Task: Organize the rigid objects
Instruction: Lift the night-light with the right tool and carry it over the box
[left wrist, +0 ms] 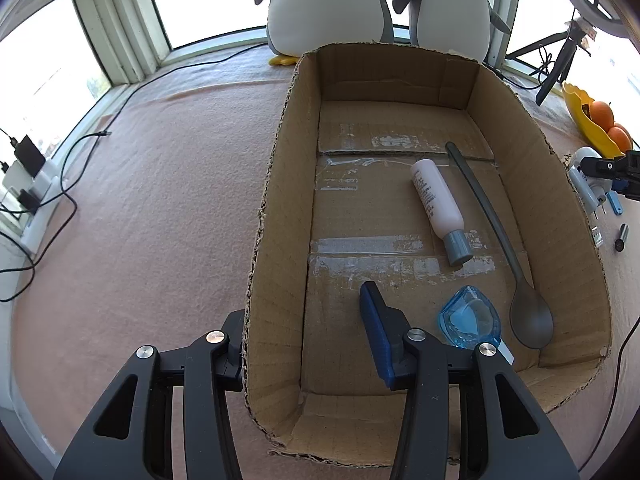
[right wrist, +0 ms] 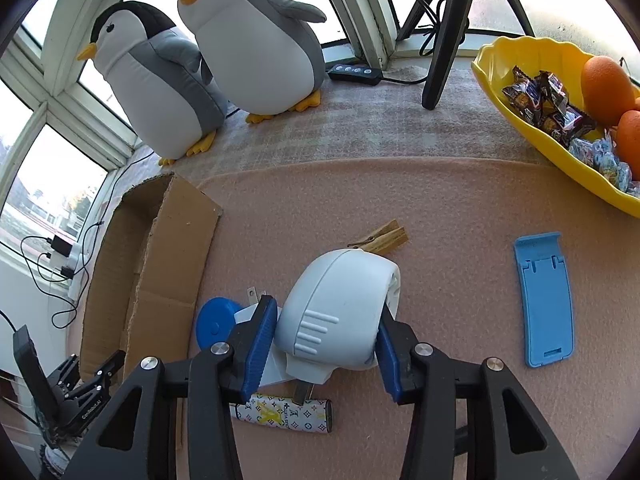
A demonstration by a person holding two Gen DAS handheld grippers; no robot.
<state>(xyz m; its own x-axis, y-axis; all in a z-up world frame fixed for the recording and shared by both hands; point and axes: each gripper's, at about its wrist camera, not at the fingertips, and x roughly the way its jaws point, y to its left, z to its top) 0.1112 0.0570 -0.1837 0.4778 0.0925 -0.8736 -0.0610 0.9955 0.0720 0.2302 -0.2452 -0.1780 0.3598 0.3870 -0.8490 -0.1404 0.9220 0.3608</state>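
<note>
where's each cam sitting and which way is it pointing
Left wrist: on the left gripper, looking down into the cardboard box; its fingers straddle the box's left wall.
Right wrist: on the right gripper, facing the windowsill; its fingers flank the white plug adapter.
Shared: box, penguins, adapter, yellow bowl.

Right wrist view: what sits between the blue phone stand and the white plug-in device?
Only bare pink cloth separates the white plug-in device from the blue phone stand in the right wrist view; the wooden clothespin lies behind the device.
</note>
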